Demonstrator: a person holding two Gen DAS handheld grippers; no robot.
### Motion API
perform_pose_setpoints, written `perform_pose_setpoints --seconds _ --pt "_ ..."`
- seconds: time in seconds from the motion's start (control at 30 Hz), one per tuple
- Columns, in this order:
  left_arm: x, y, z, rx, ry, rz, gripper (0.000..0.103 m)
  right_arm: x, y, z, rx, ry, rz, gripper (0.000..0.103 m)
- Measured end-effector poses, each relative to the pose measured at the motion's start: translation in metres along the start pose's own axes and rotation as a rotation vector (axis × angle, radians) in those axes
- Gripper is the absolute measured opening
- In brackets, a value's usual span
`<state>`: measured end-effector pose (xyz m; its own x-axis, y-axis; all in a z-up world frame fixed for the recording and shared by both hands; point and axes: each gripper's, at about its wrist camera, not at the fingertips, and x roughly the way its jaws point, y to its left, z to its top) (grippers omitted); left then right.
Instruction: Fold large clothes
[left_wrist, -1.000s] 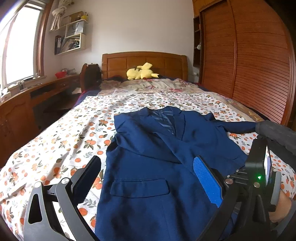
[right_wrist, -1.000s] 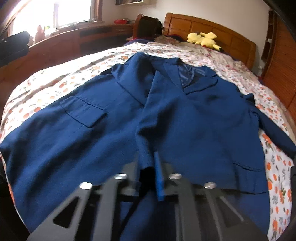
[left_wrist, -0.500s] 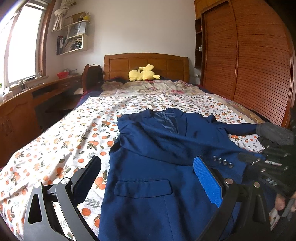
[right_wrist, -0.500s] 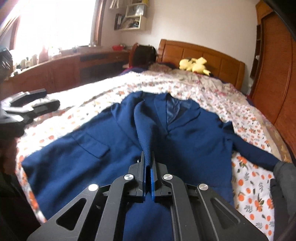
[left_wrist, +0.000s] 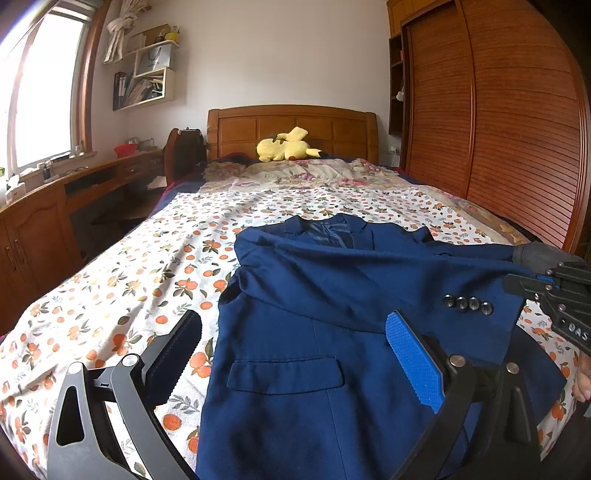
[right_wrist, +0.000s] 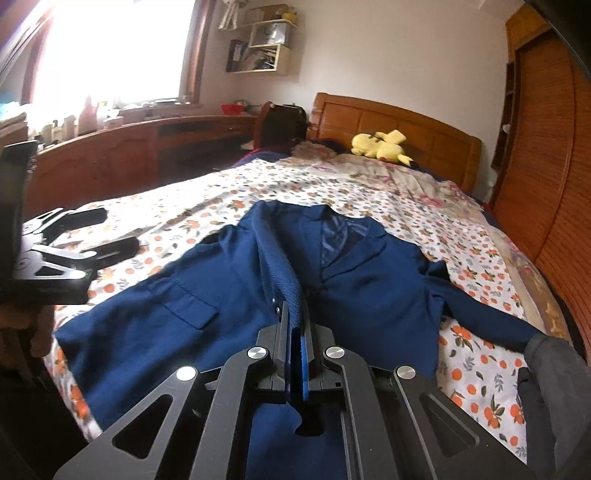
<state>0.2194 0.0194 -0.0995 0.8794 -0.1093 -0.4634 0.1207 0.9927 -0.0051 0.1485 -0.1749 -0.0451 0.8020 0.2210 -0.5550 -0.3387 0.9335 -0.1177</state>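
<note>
Wide apart and holding nothing, the left gripper (left_wrist: 291, 354) sits low in its frame over the blue jacket (left_wrist: 314, 373), which lies on the bedsheet (left_wrist: 122, 291) at centre; at right, the right gripper (right_wrist: 295, 325) is clamped tight on the sleeve (right_wrist: 279, 266), lifted across.

Jacket (left_wrist: 317, 369) of matt navy woven cloth; bedsheet (left_wrist: 122, 291) soft printed cotton; headboard (left_wrist: 291, 129) glossy varnished wood; left tongs (left_wrist: 295, 354) matt black plastic, ribbed blue pads (left_wrist: 413, 358).
</note>
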Motion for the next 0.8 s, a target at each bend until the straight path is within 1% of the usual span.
perform_pose_setpoints --seconds 0.3,0.4,0.5,0.67,0.8 --pt "0.003 -0.005 -0.003 0.018 0.006 -0.002 0.1 0.031 -0.054 -0.007 0.056 0.044 -0.12 0.003" --pt "0.005 -0.007 -0.004 0.024 0.011 -0.004 0.1 0.038 -0.074 -0.008 0.075 0.049 -0.185 0.008" --pt "0.005 -0.011 -0.006 0.03 0.011 -0.006 0.1 0.038 -0.088 -0.01 0.082 0.042 -0.228 0.009" --pt "0.008 -0.015 -0.006 0.04 0.016 -0.008 0.1 0.038 -0.1 -0.015 0.104 0.036 -0.222 0.009" --pt "0.009 -0.02 -0.006 0.044 0.021 -0.013 0.1 0.051 -0.098 -0.025 0.103 0.062 -0.156 0.009"
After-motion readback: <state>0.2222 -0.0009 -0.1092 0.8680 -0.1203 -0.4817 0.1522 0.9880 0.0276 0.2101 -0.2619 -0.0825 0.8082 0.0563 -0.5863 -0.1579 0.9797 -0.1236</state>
